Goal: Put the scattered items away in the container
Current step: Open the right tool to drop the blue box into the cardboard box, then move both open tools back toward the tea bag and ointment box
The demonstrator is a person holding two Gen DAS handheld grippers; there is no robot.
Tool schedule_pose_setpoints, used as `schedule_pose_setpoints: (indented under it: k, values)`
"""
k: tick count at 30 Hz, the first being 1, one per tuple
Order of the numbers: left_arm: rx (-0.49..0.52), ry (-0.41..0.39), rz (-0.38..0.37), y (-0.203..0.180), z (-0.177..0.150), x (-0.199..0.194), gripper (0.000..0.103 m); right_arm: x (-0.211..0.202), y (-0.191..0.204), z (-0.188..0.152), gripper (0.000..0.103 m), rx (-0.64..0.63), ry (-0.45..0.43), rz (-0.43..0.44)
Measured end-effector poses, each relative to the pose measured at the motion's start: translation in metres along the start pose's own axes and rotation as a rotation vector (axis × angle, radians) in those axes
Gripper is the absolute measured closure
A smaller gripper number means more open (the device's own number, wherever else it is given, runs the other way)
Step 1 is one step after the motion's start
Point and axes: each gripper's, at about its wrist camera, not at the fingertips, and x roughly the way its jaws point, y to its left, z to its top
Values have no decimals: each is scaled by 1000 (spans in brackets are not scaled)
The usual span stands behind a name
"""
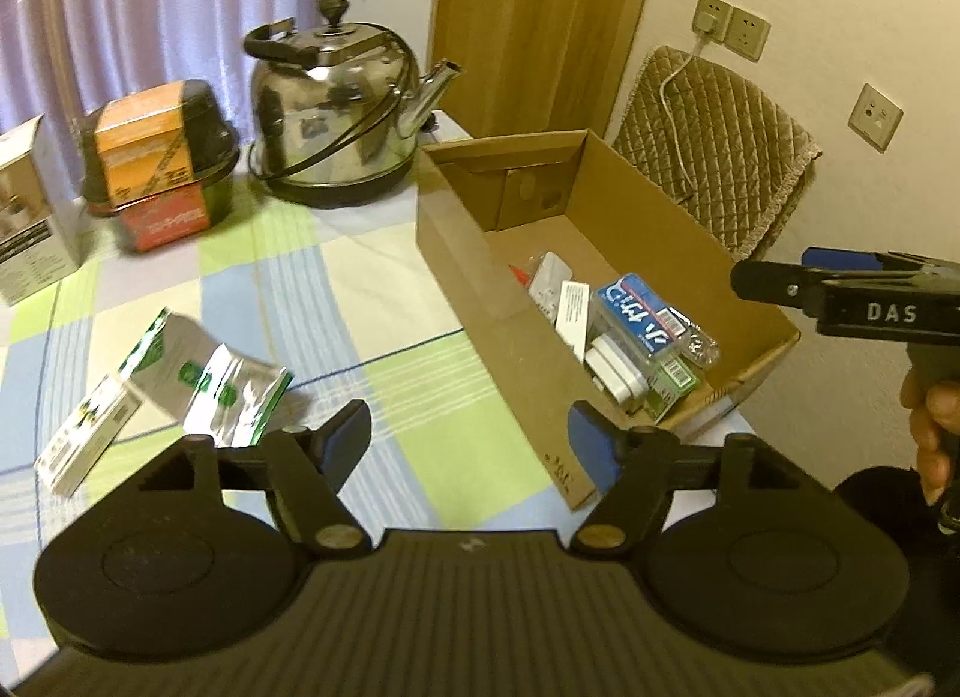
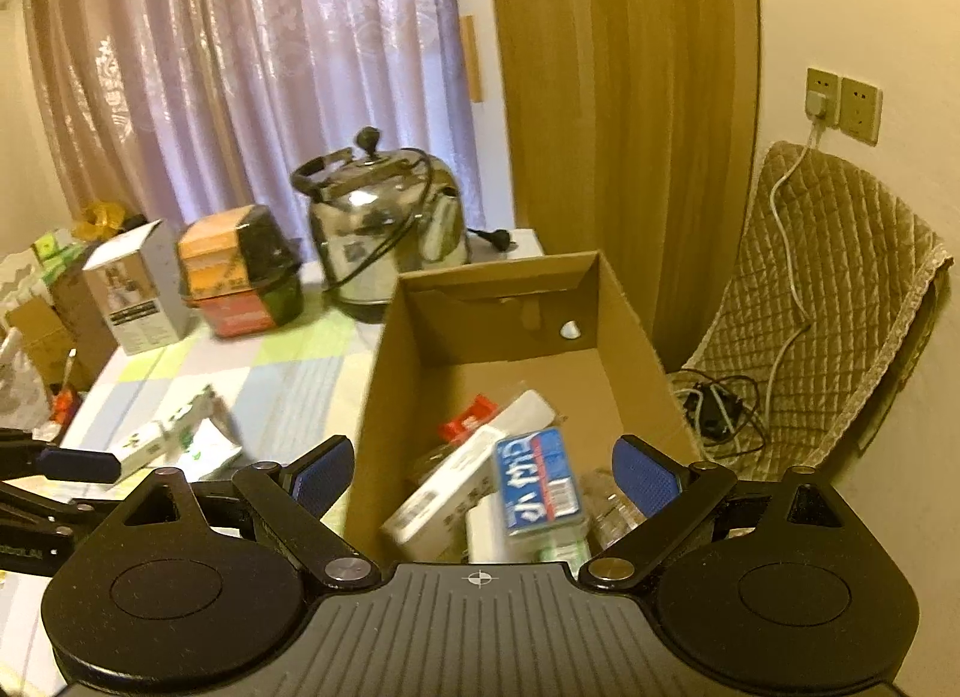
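Cardboard box [image 2: 384,373] part-filled, both empty hand-held grippers, left [image 1: 471,445] and right [image 2: 483,472], spread wide.

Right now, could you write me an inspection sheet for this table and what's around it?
Surface: checked tablecloth.
Job's things: cardboard box holds blue-labelled pack and other small packs; green-white sachets and small carton remain outside.
Clutter: steel kettle, orange-labelled tub, white box.
Grippers: left gripper and right gripper open, empty.
Cables: white lead from wall socket.
Surroundings: curtain, quilted chair.
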Motion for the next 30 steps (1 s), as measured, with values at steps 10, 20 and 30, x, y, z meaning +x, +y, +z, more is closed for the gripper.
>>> schedule_pose_setpoints:
  k: [10, 20, 30]
  values:
    - [-48, -8, 90, 20, -37, -49, 20, -24, 49, -14, 5, -45, 16, 85]
    - [-77, -32, 179, 40, -58, -83, 13, -33, 93, -17, 5, -111, 31, 166]
    - [-102, -32, 244, 65, -70, -95, 10, -30, 120, -19, 5, -154, 48, 212]
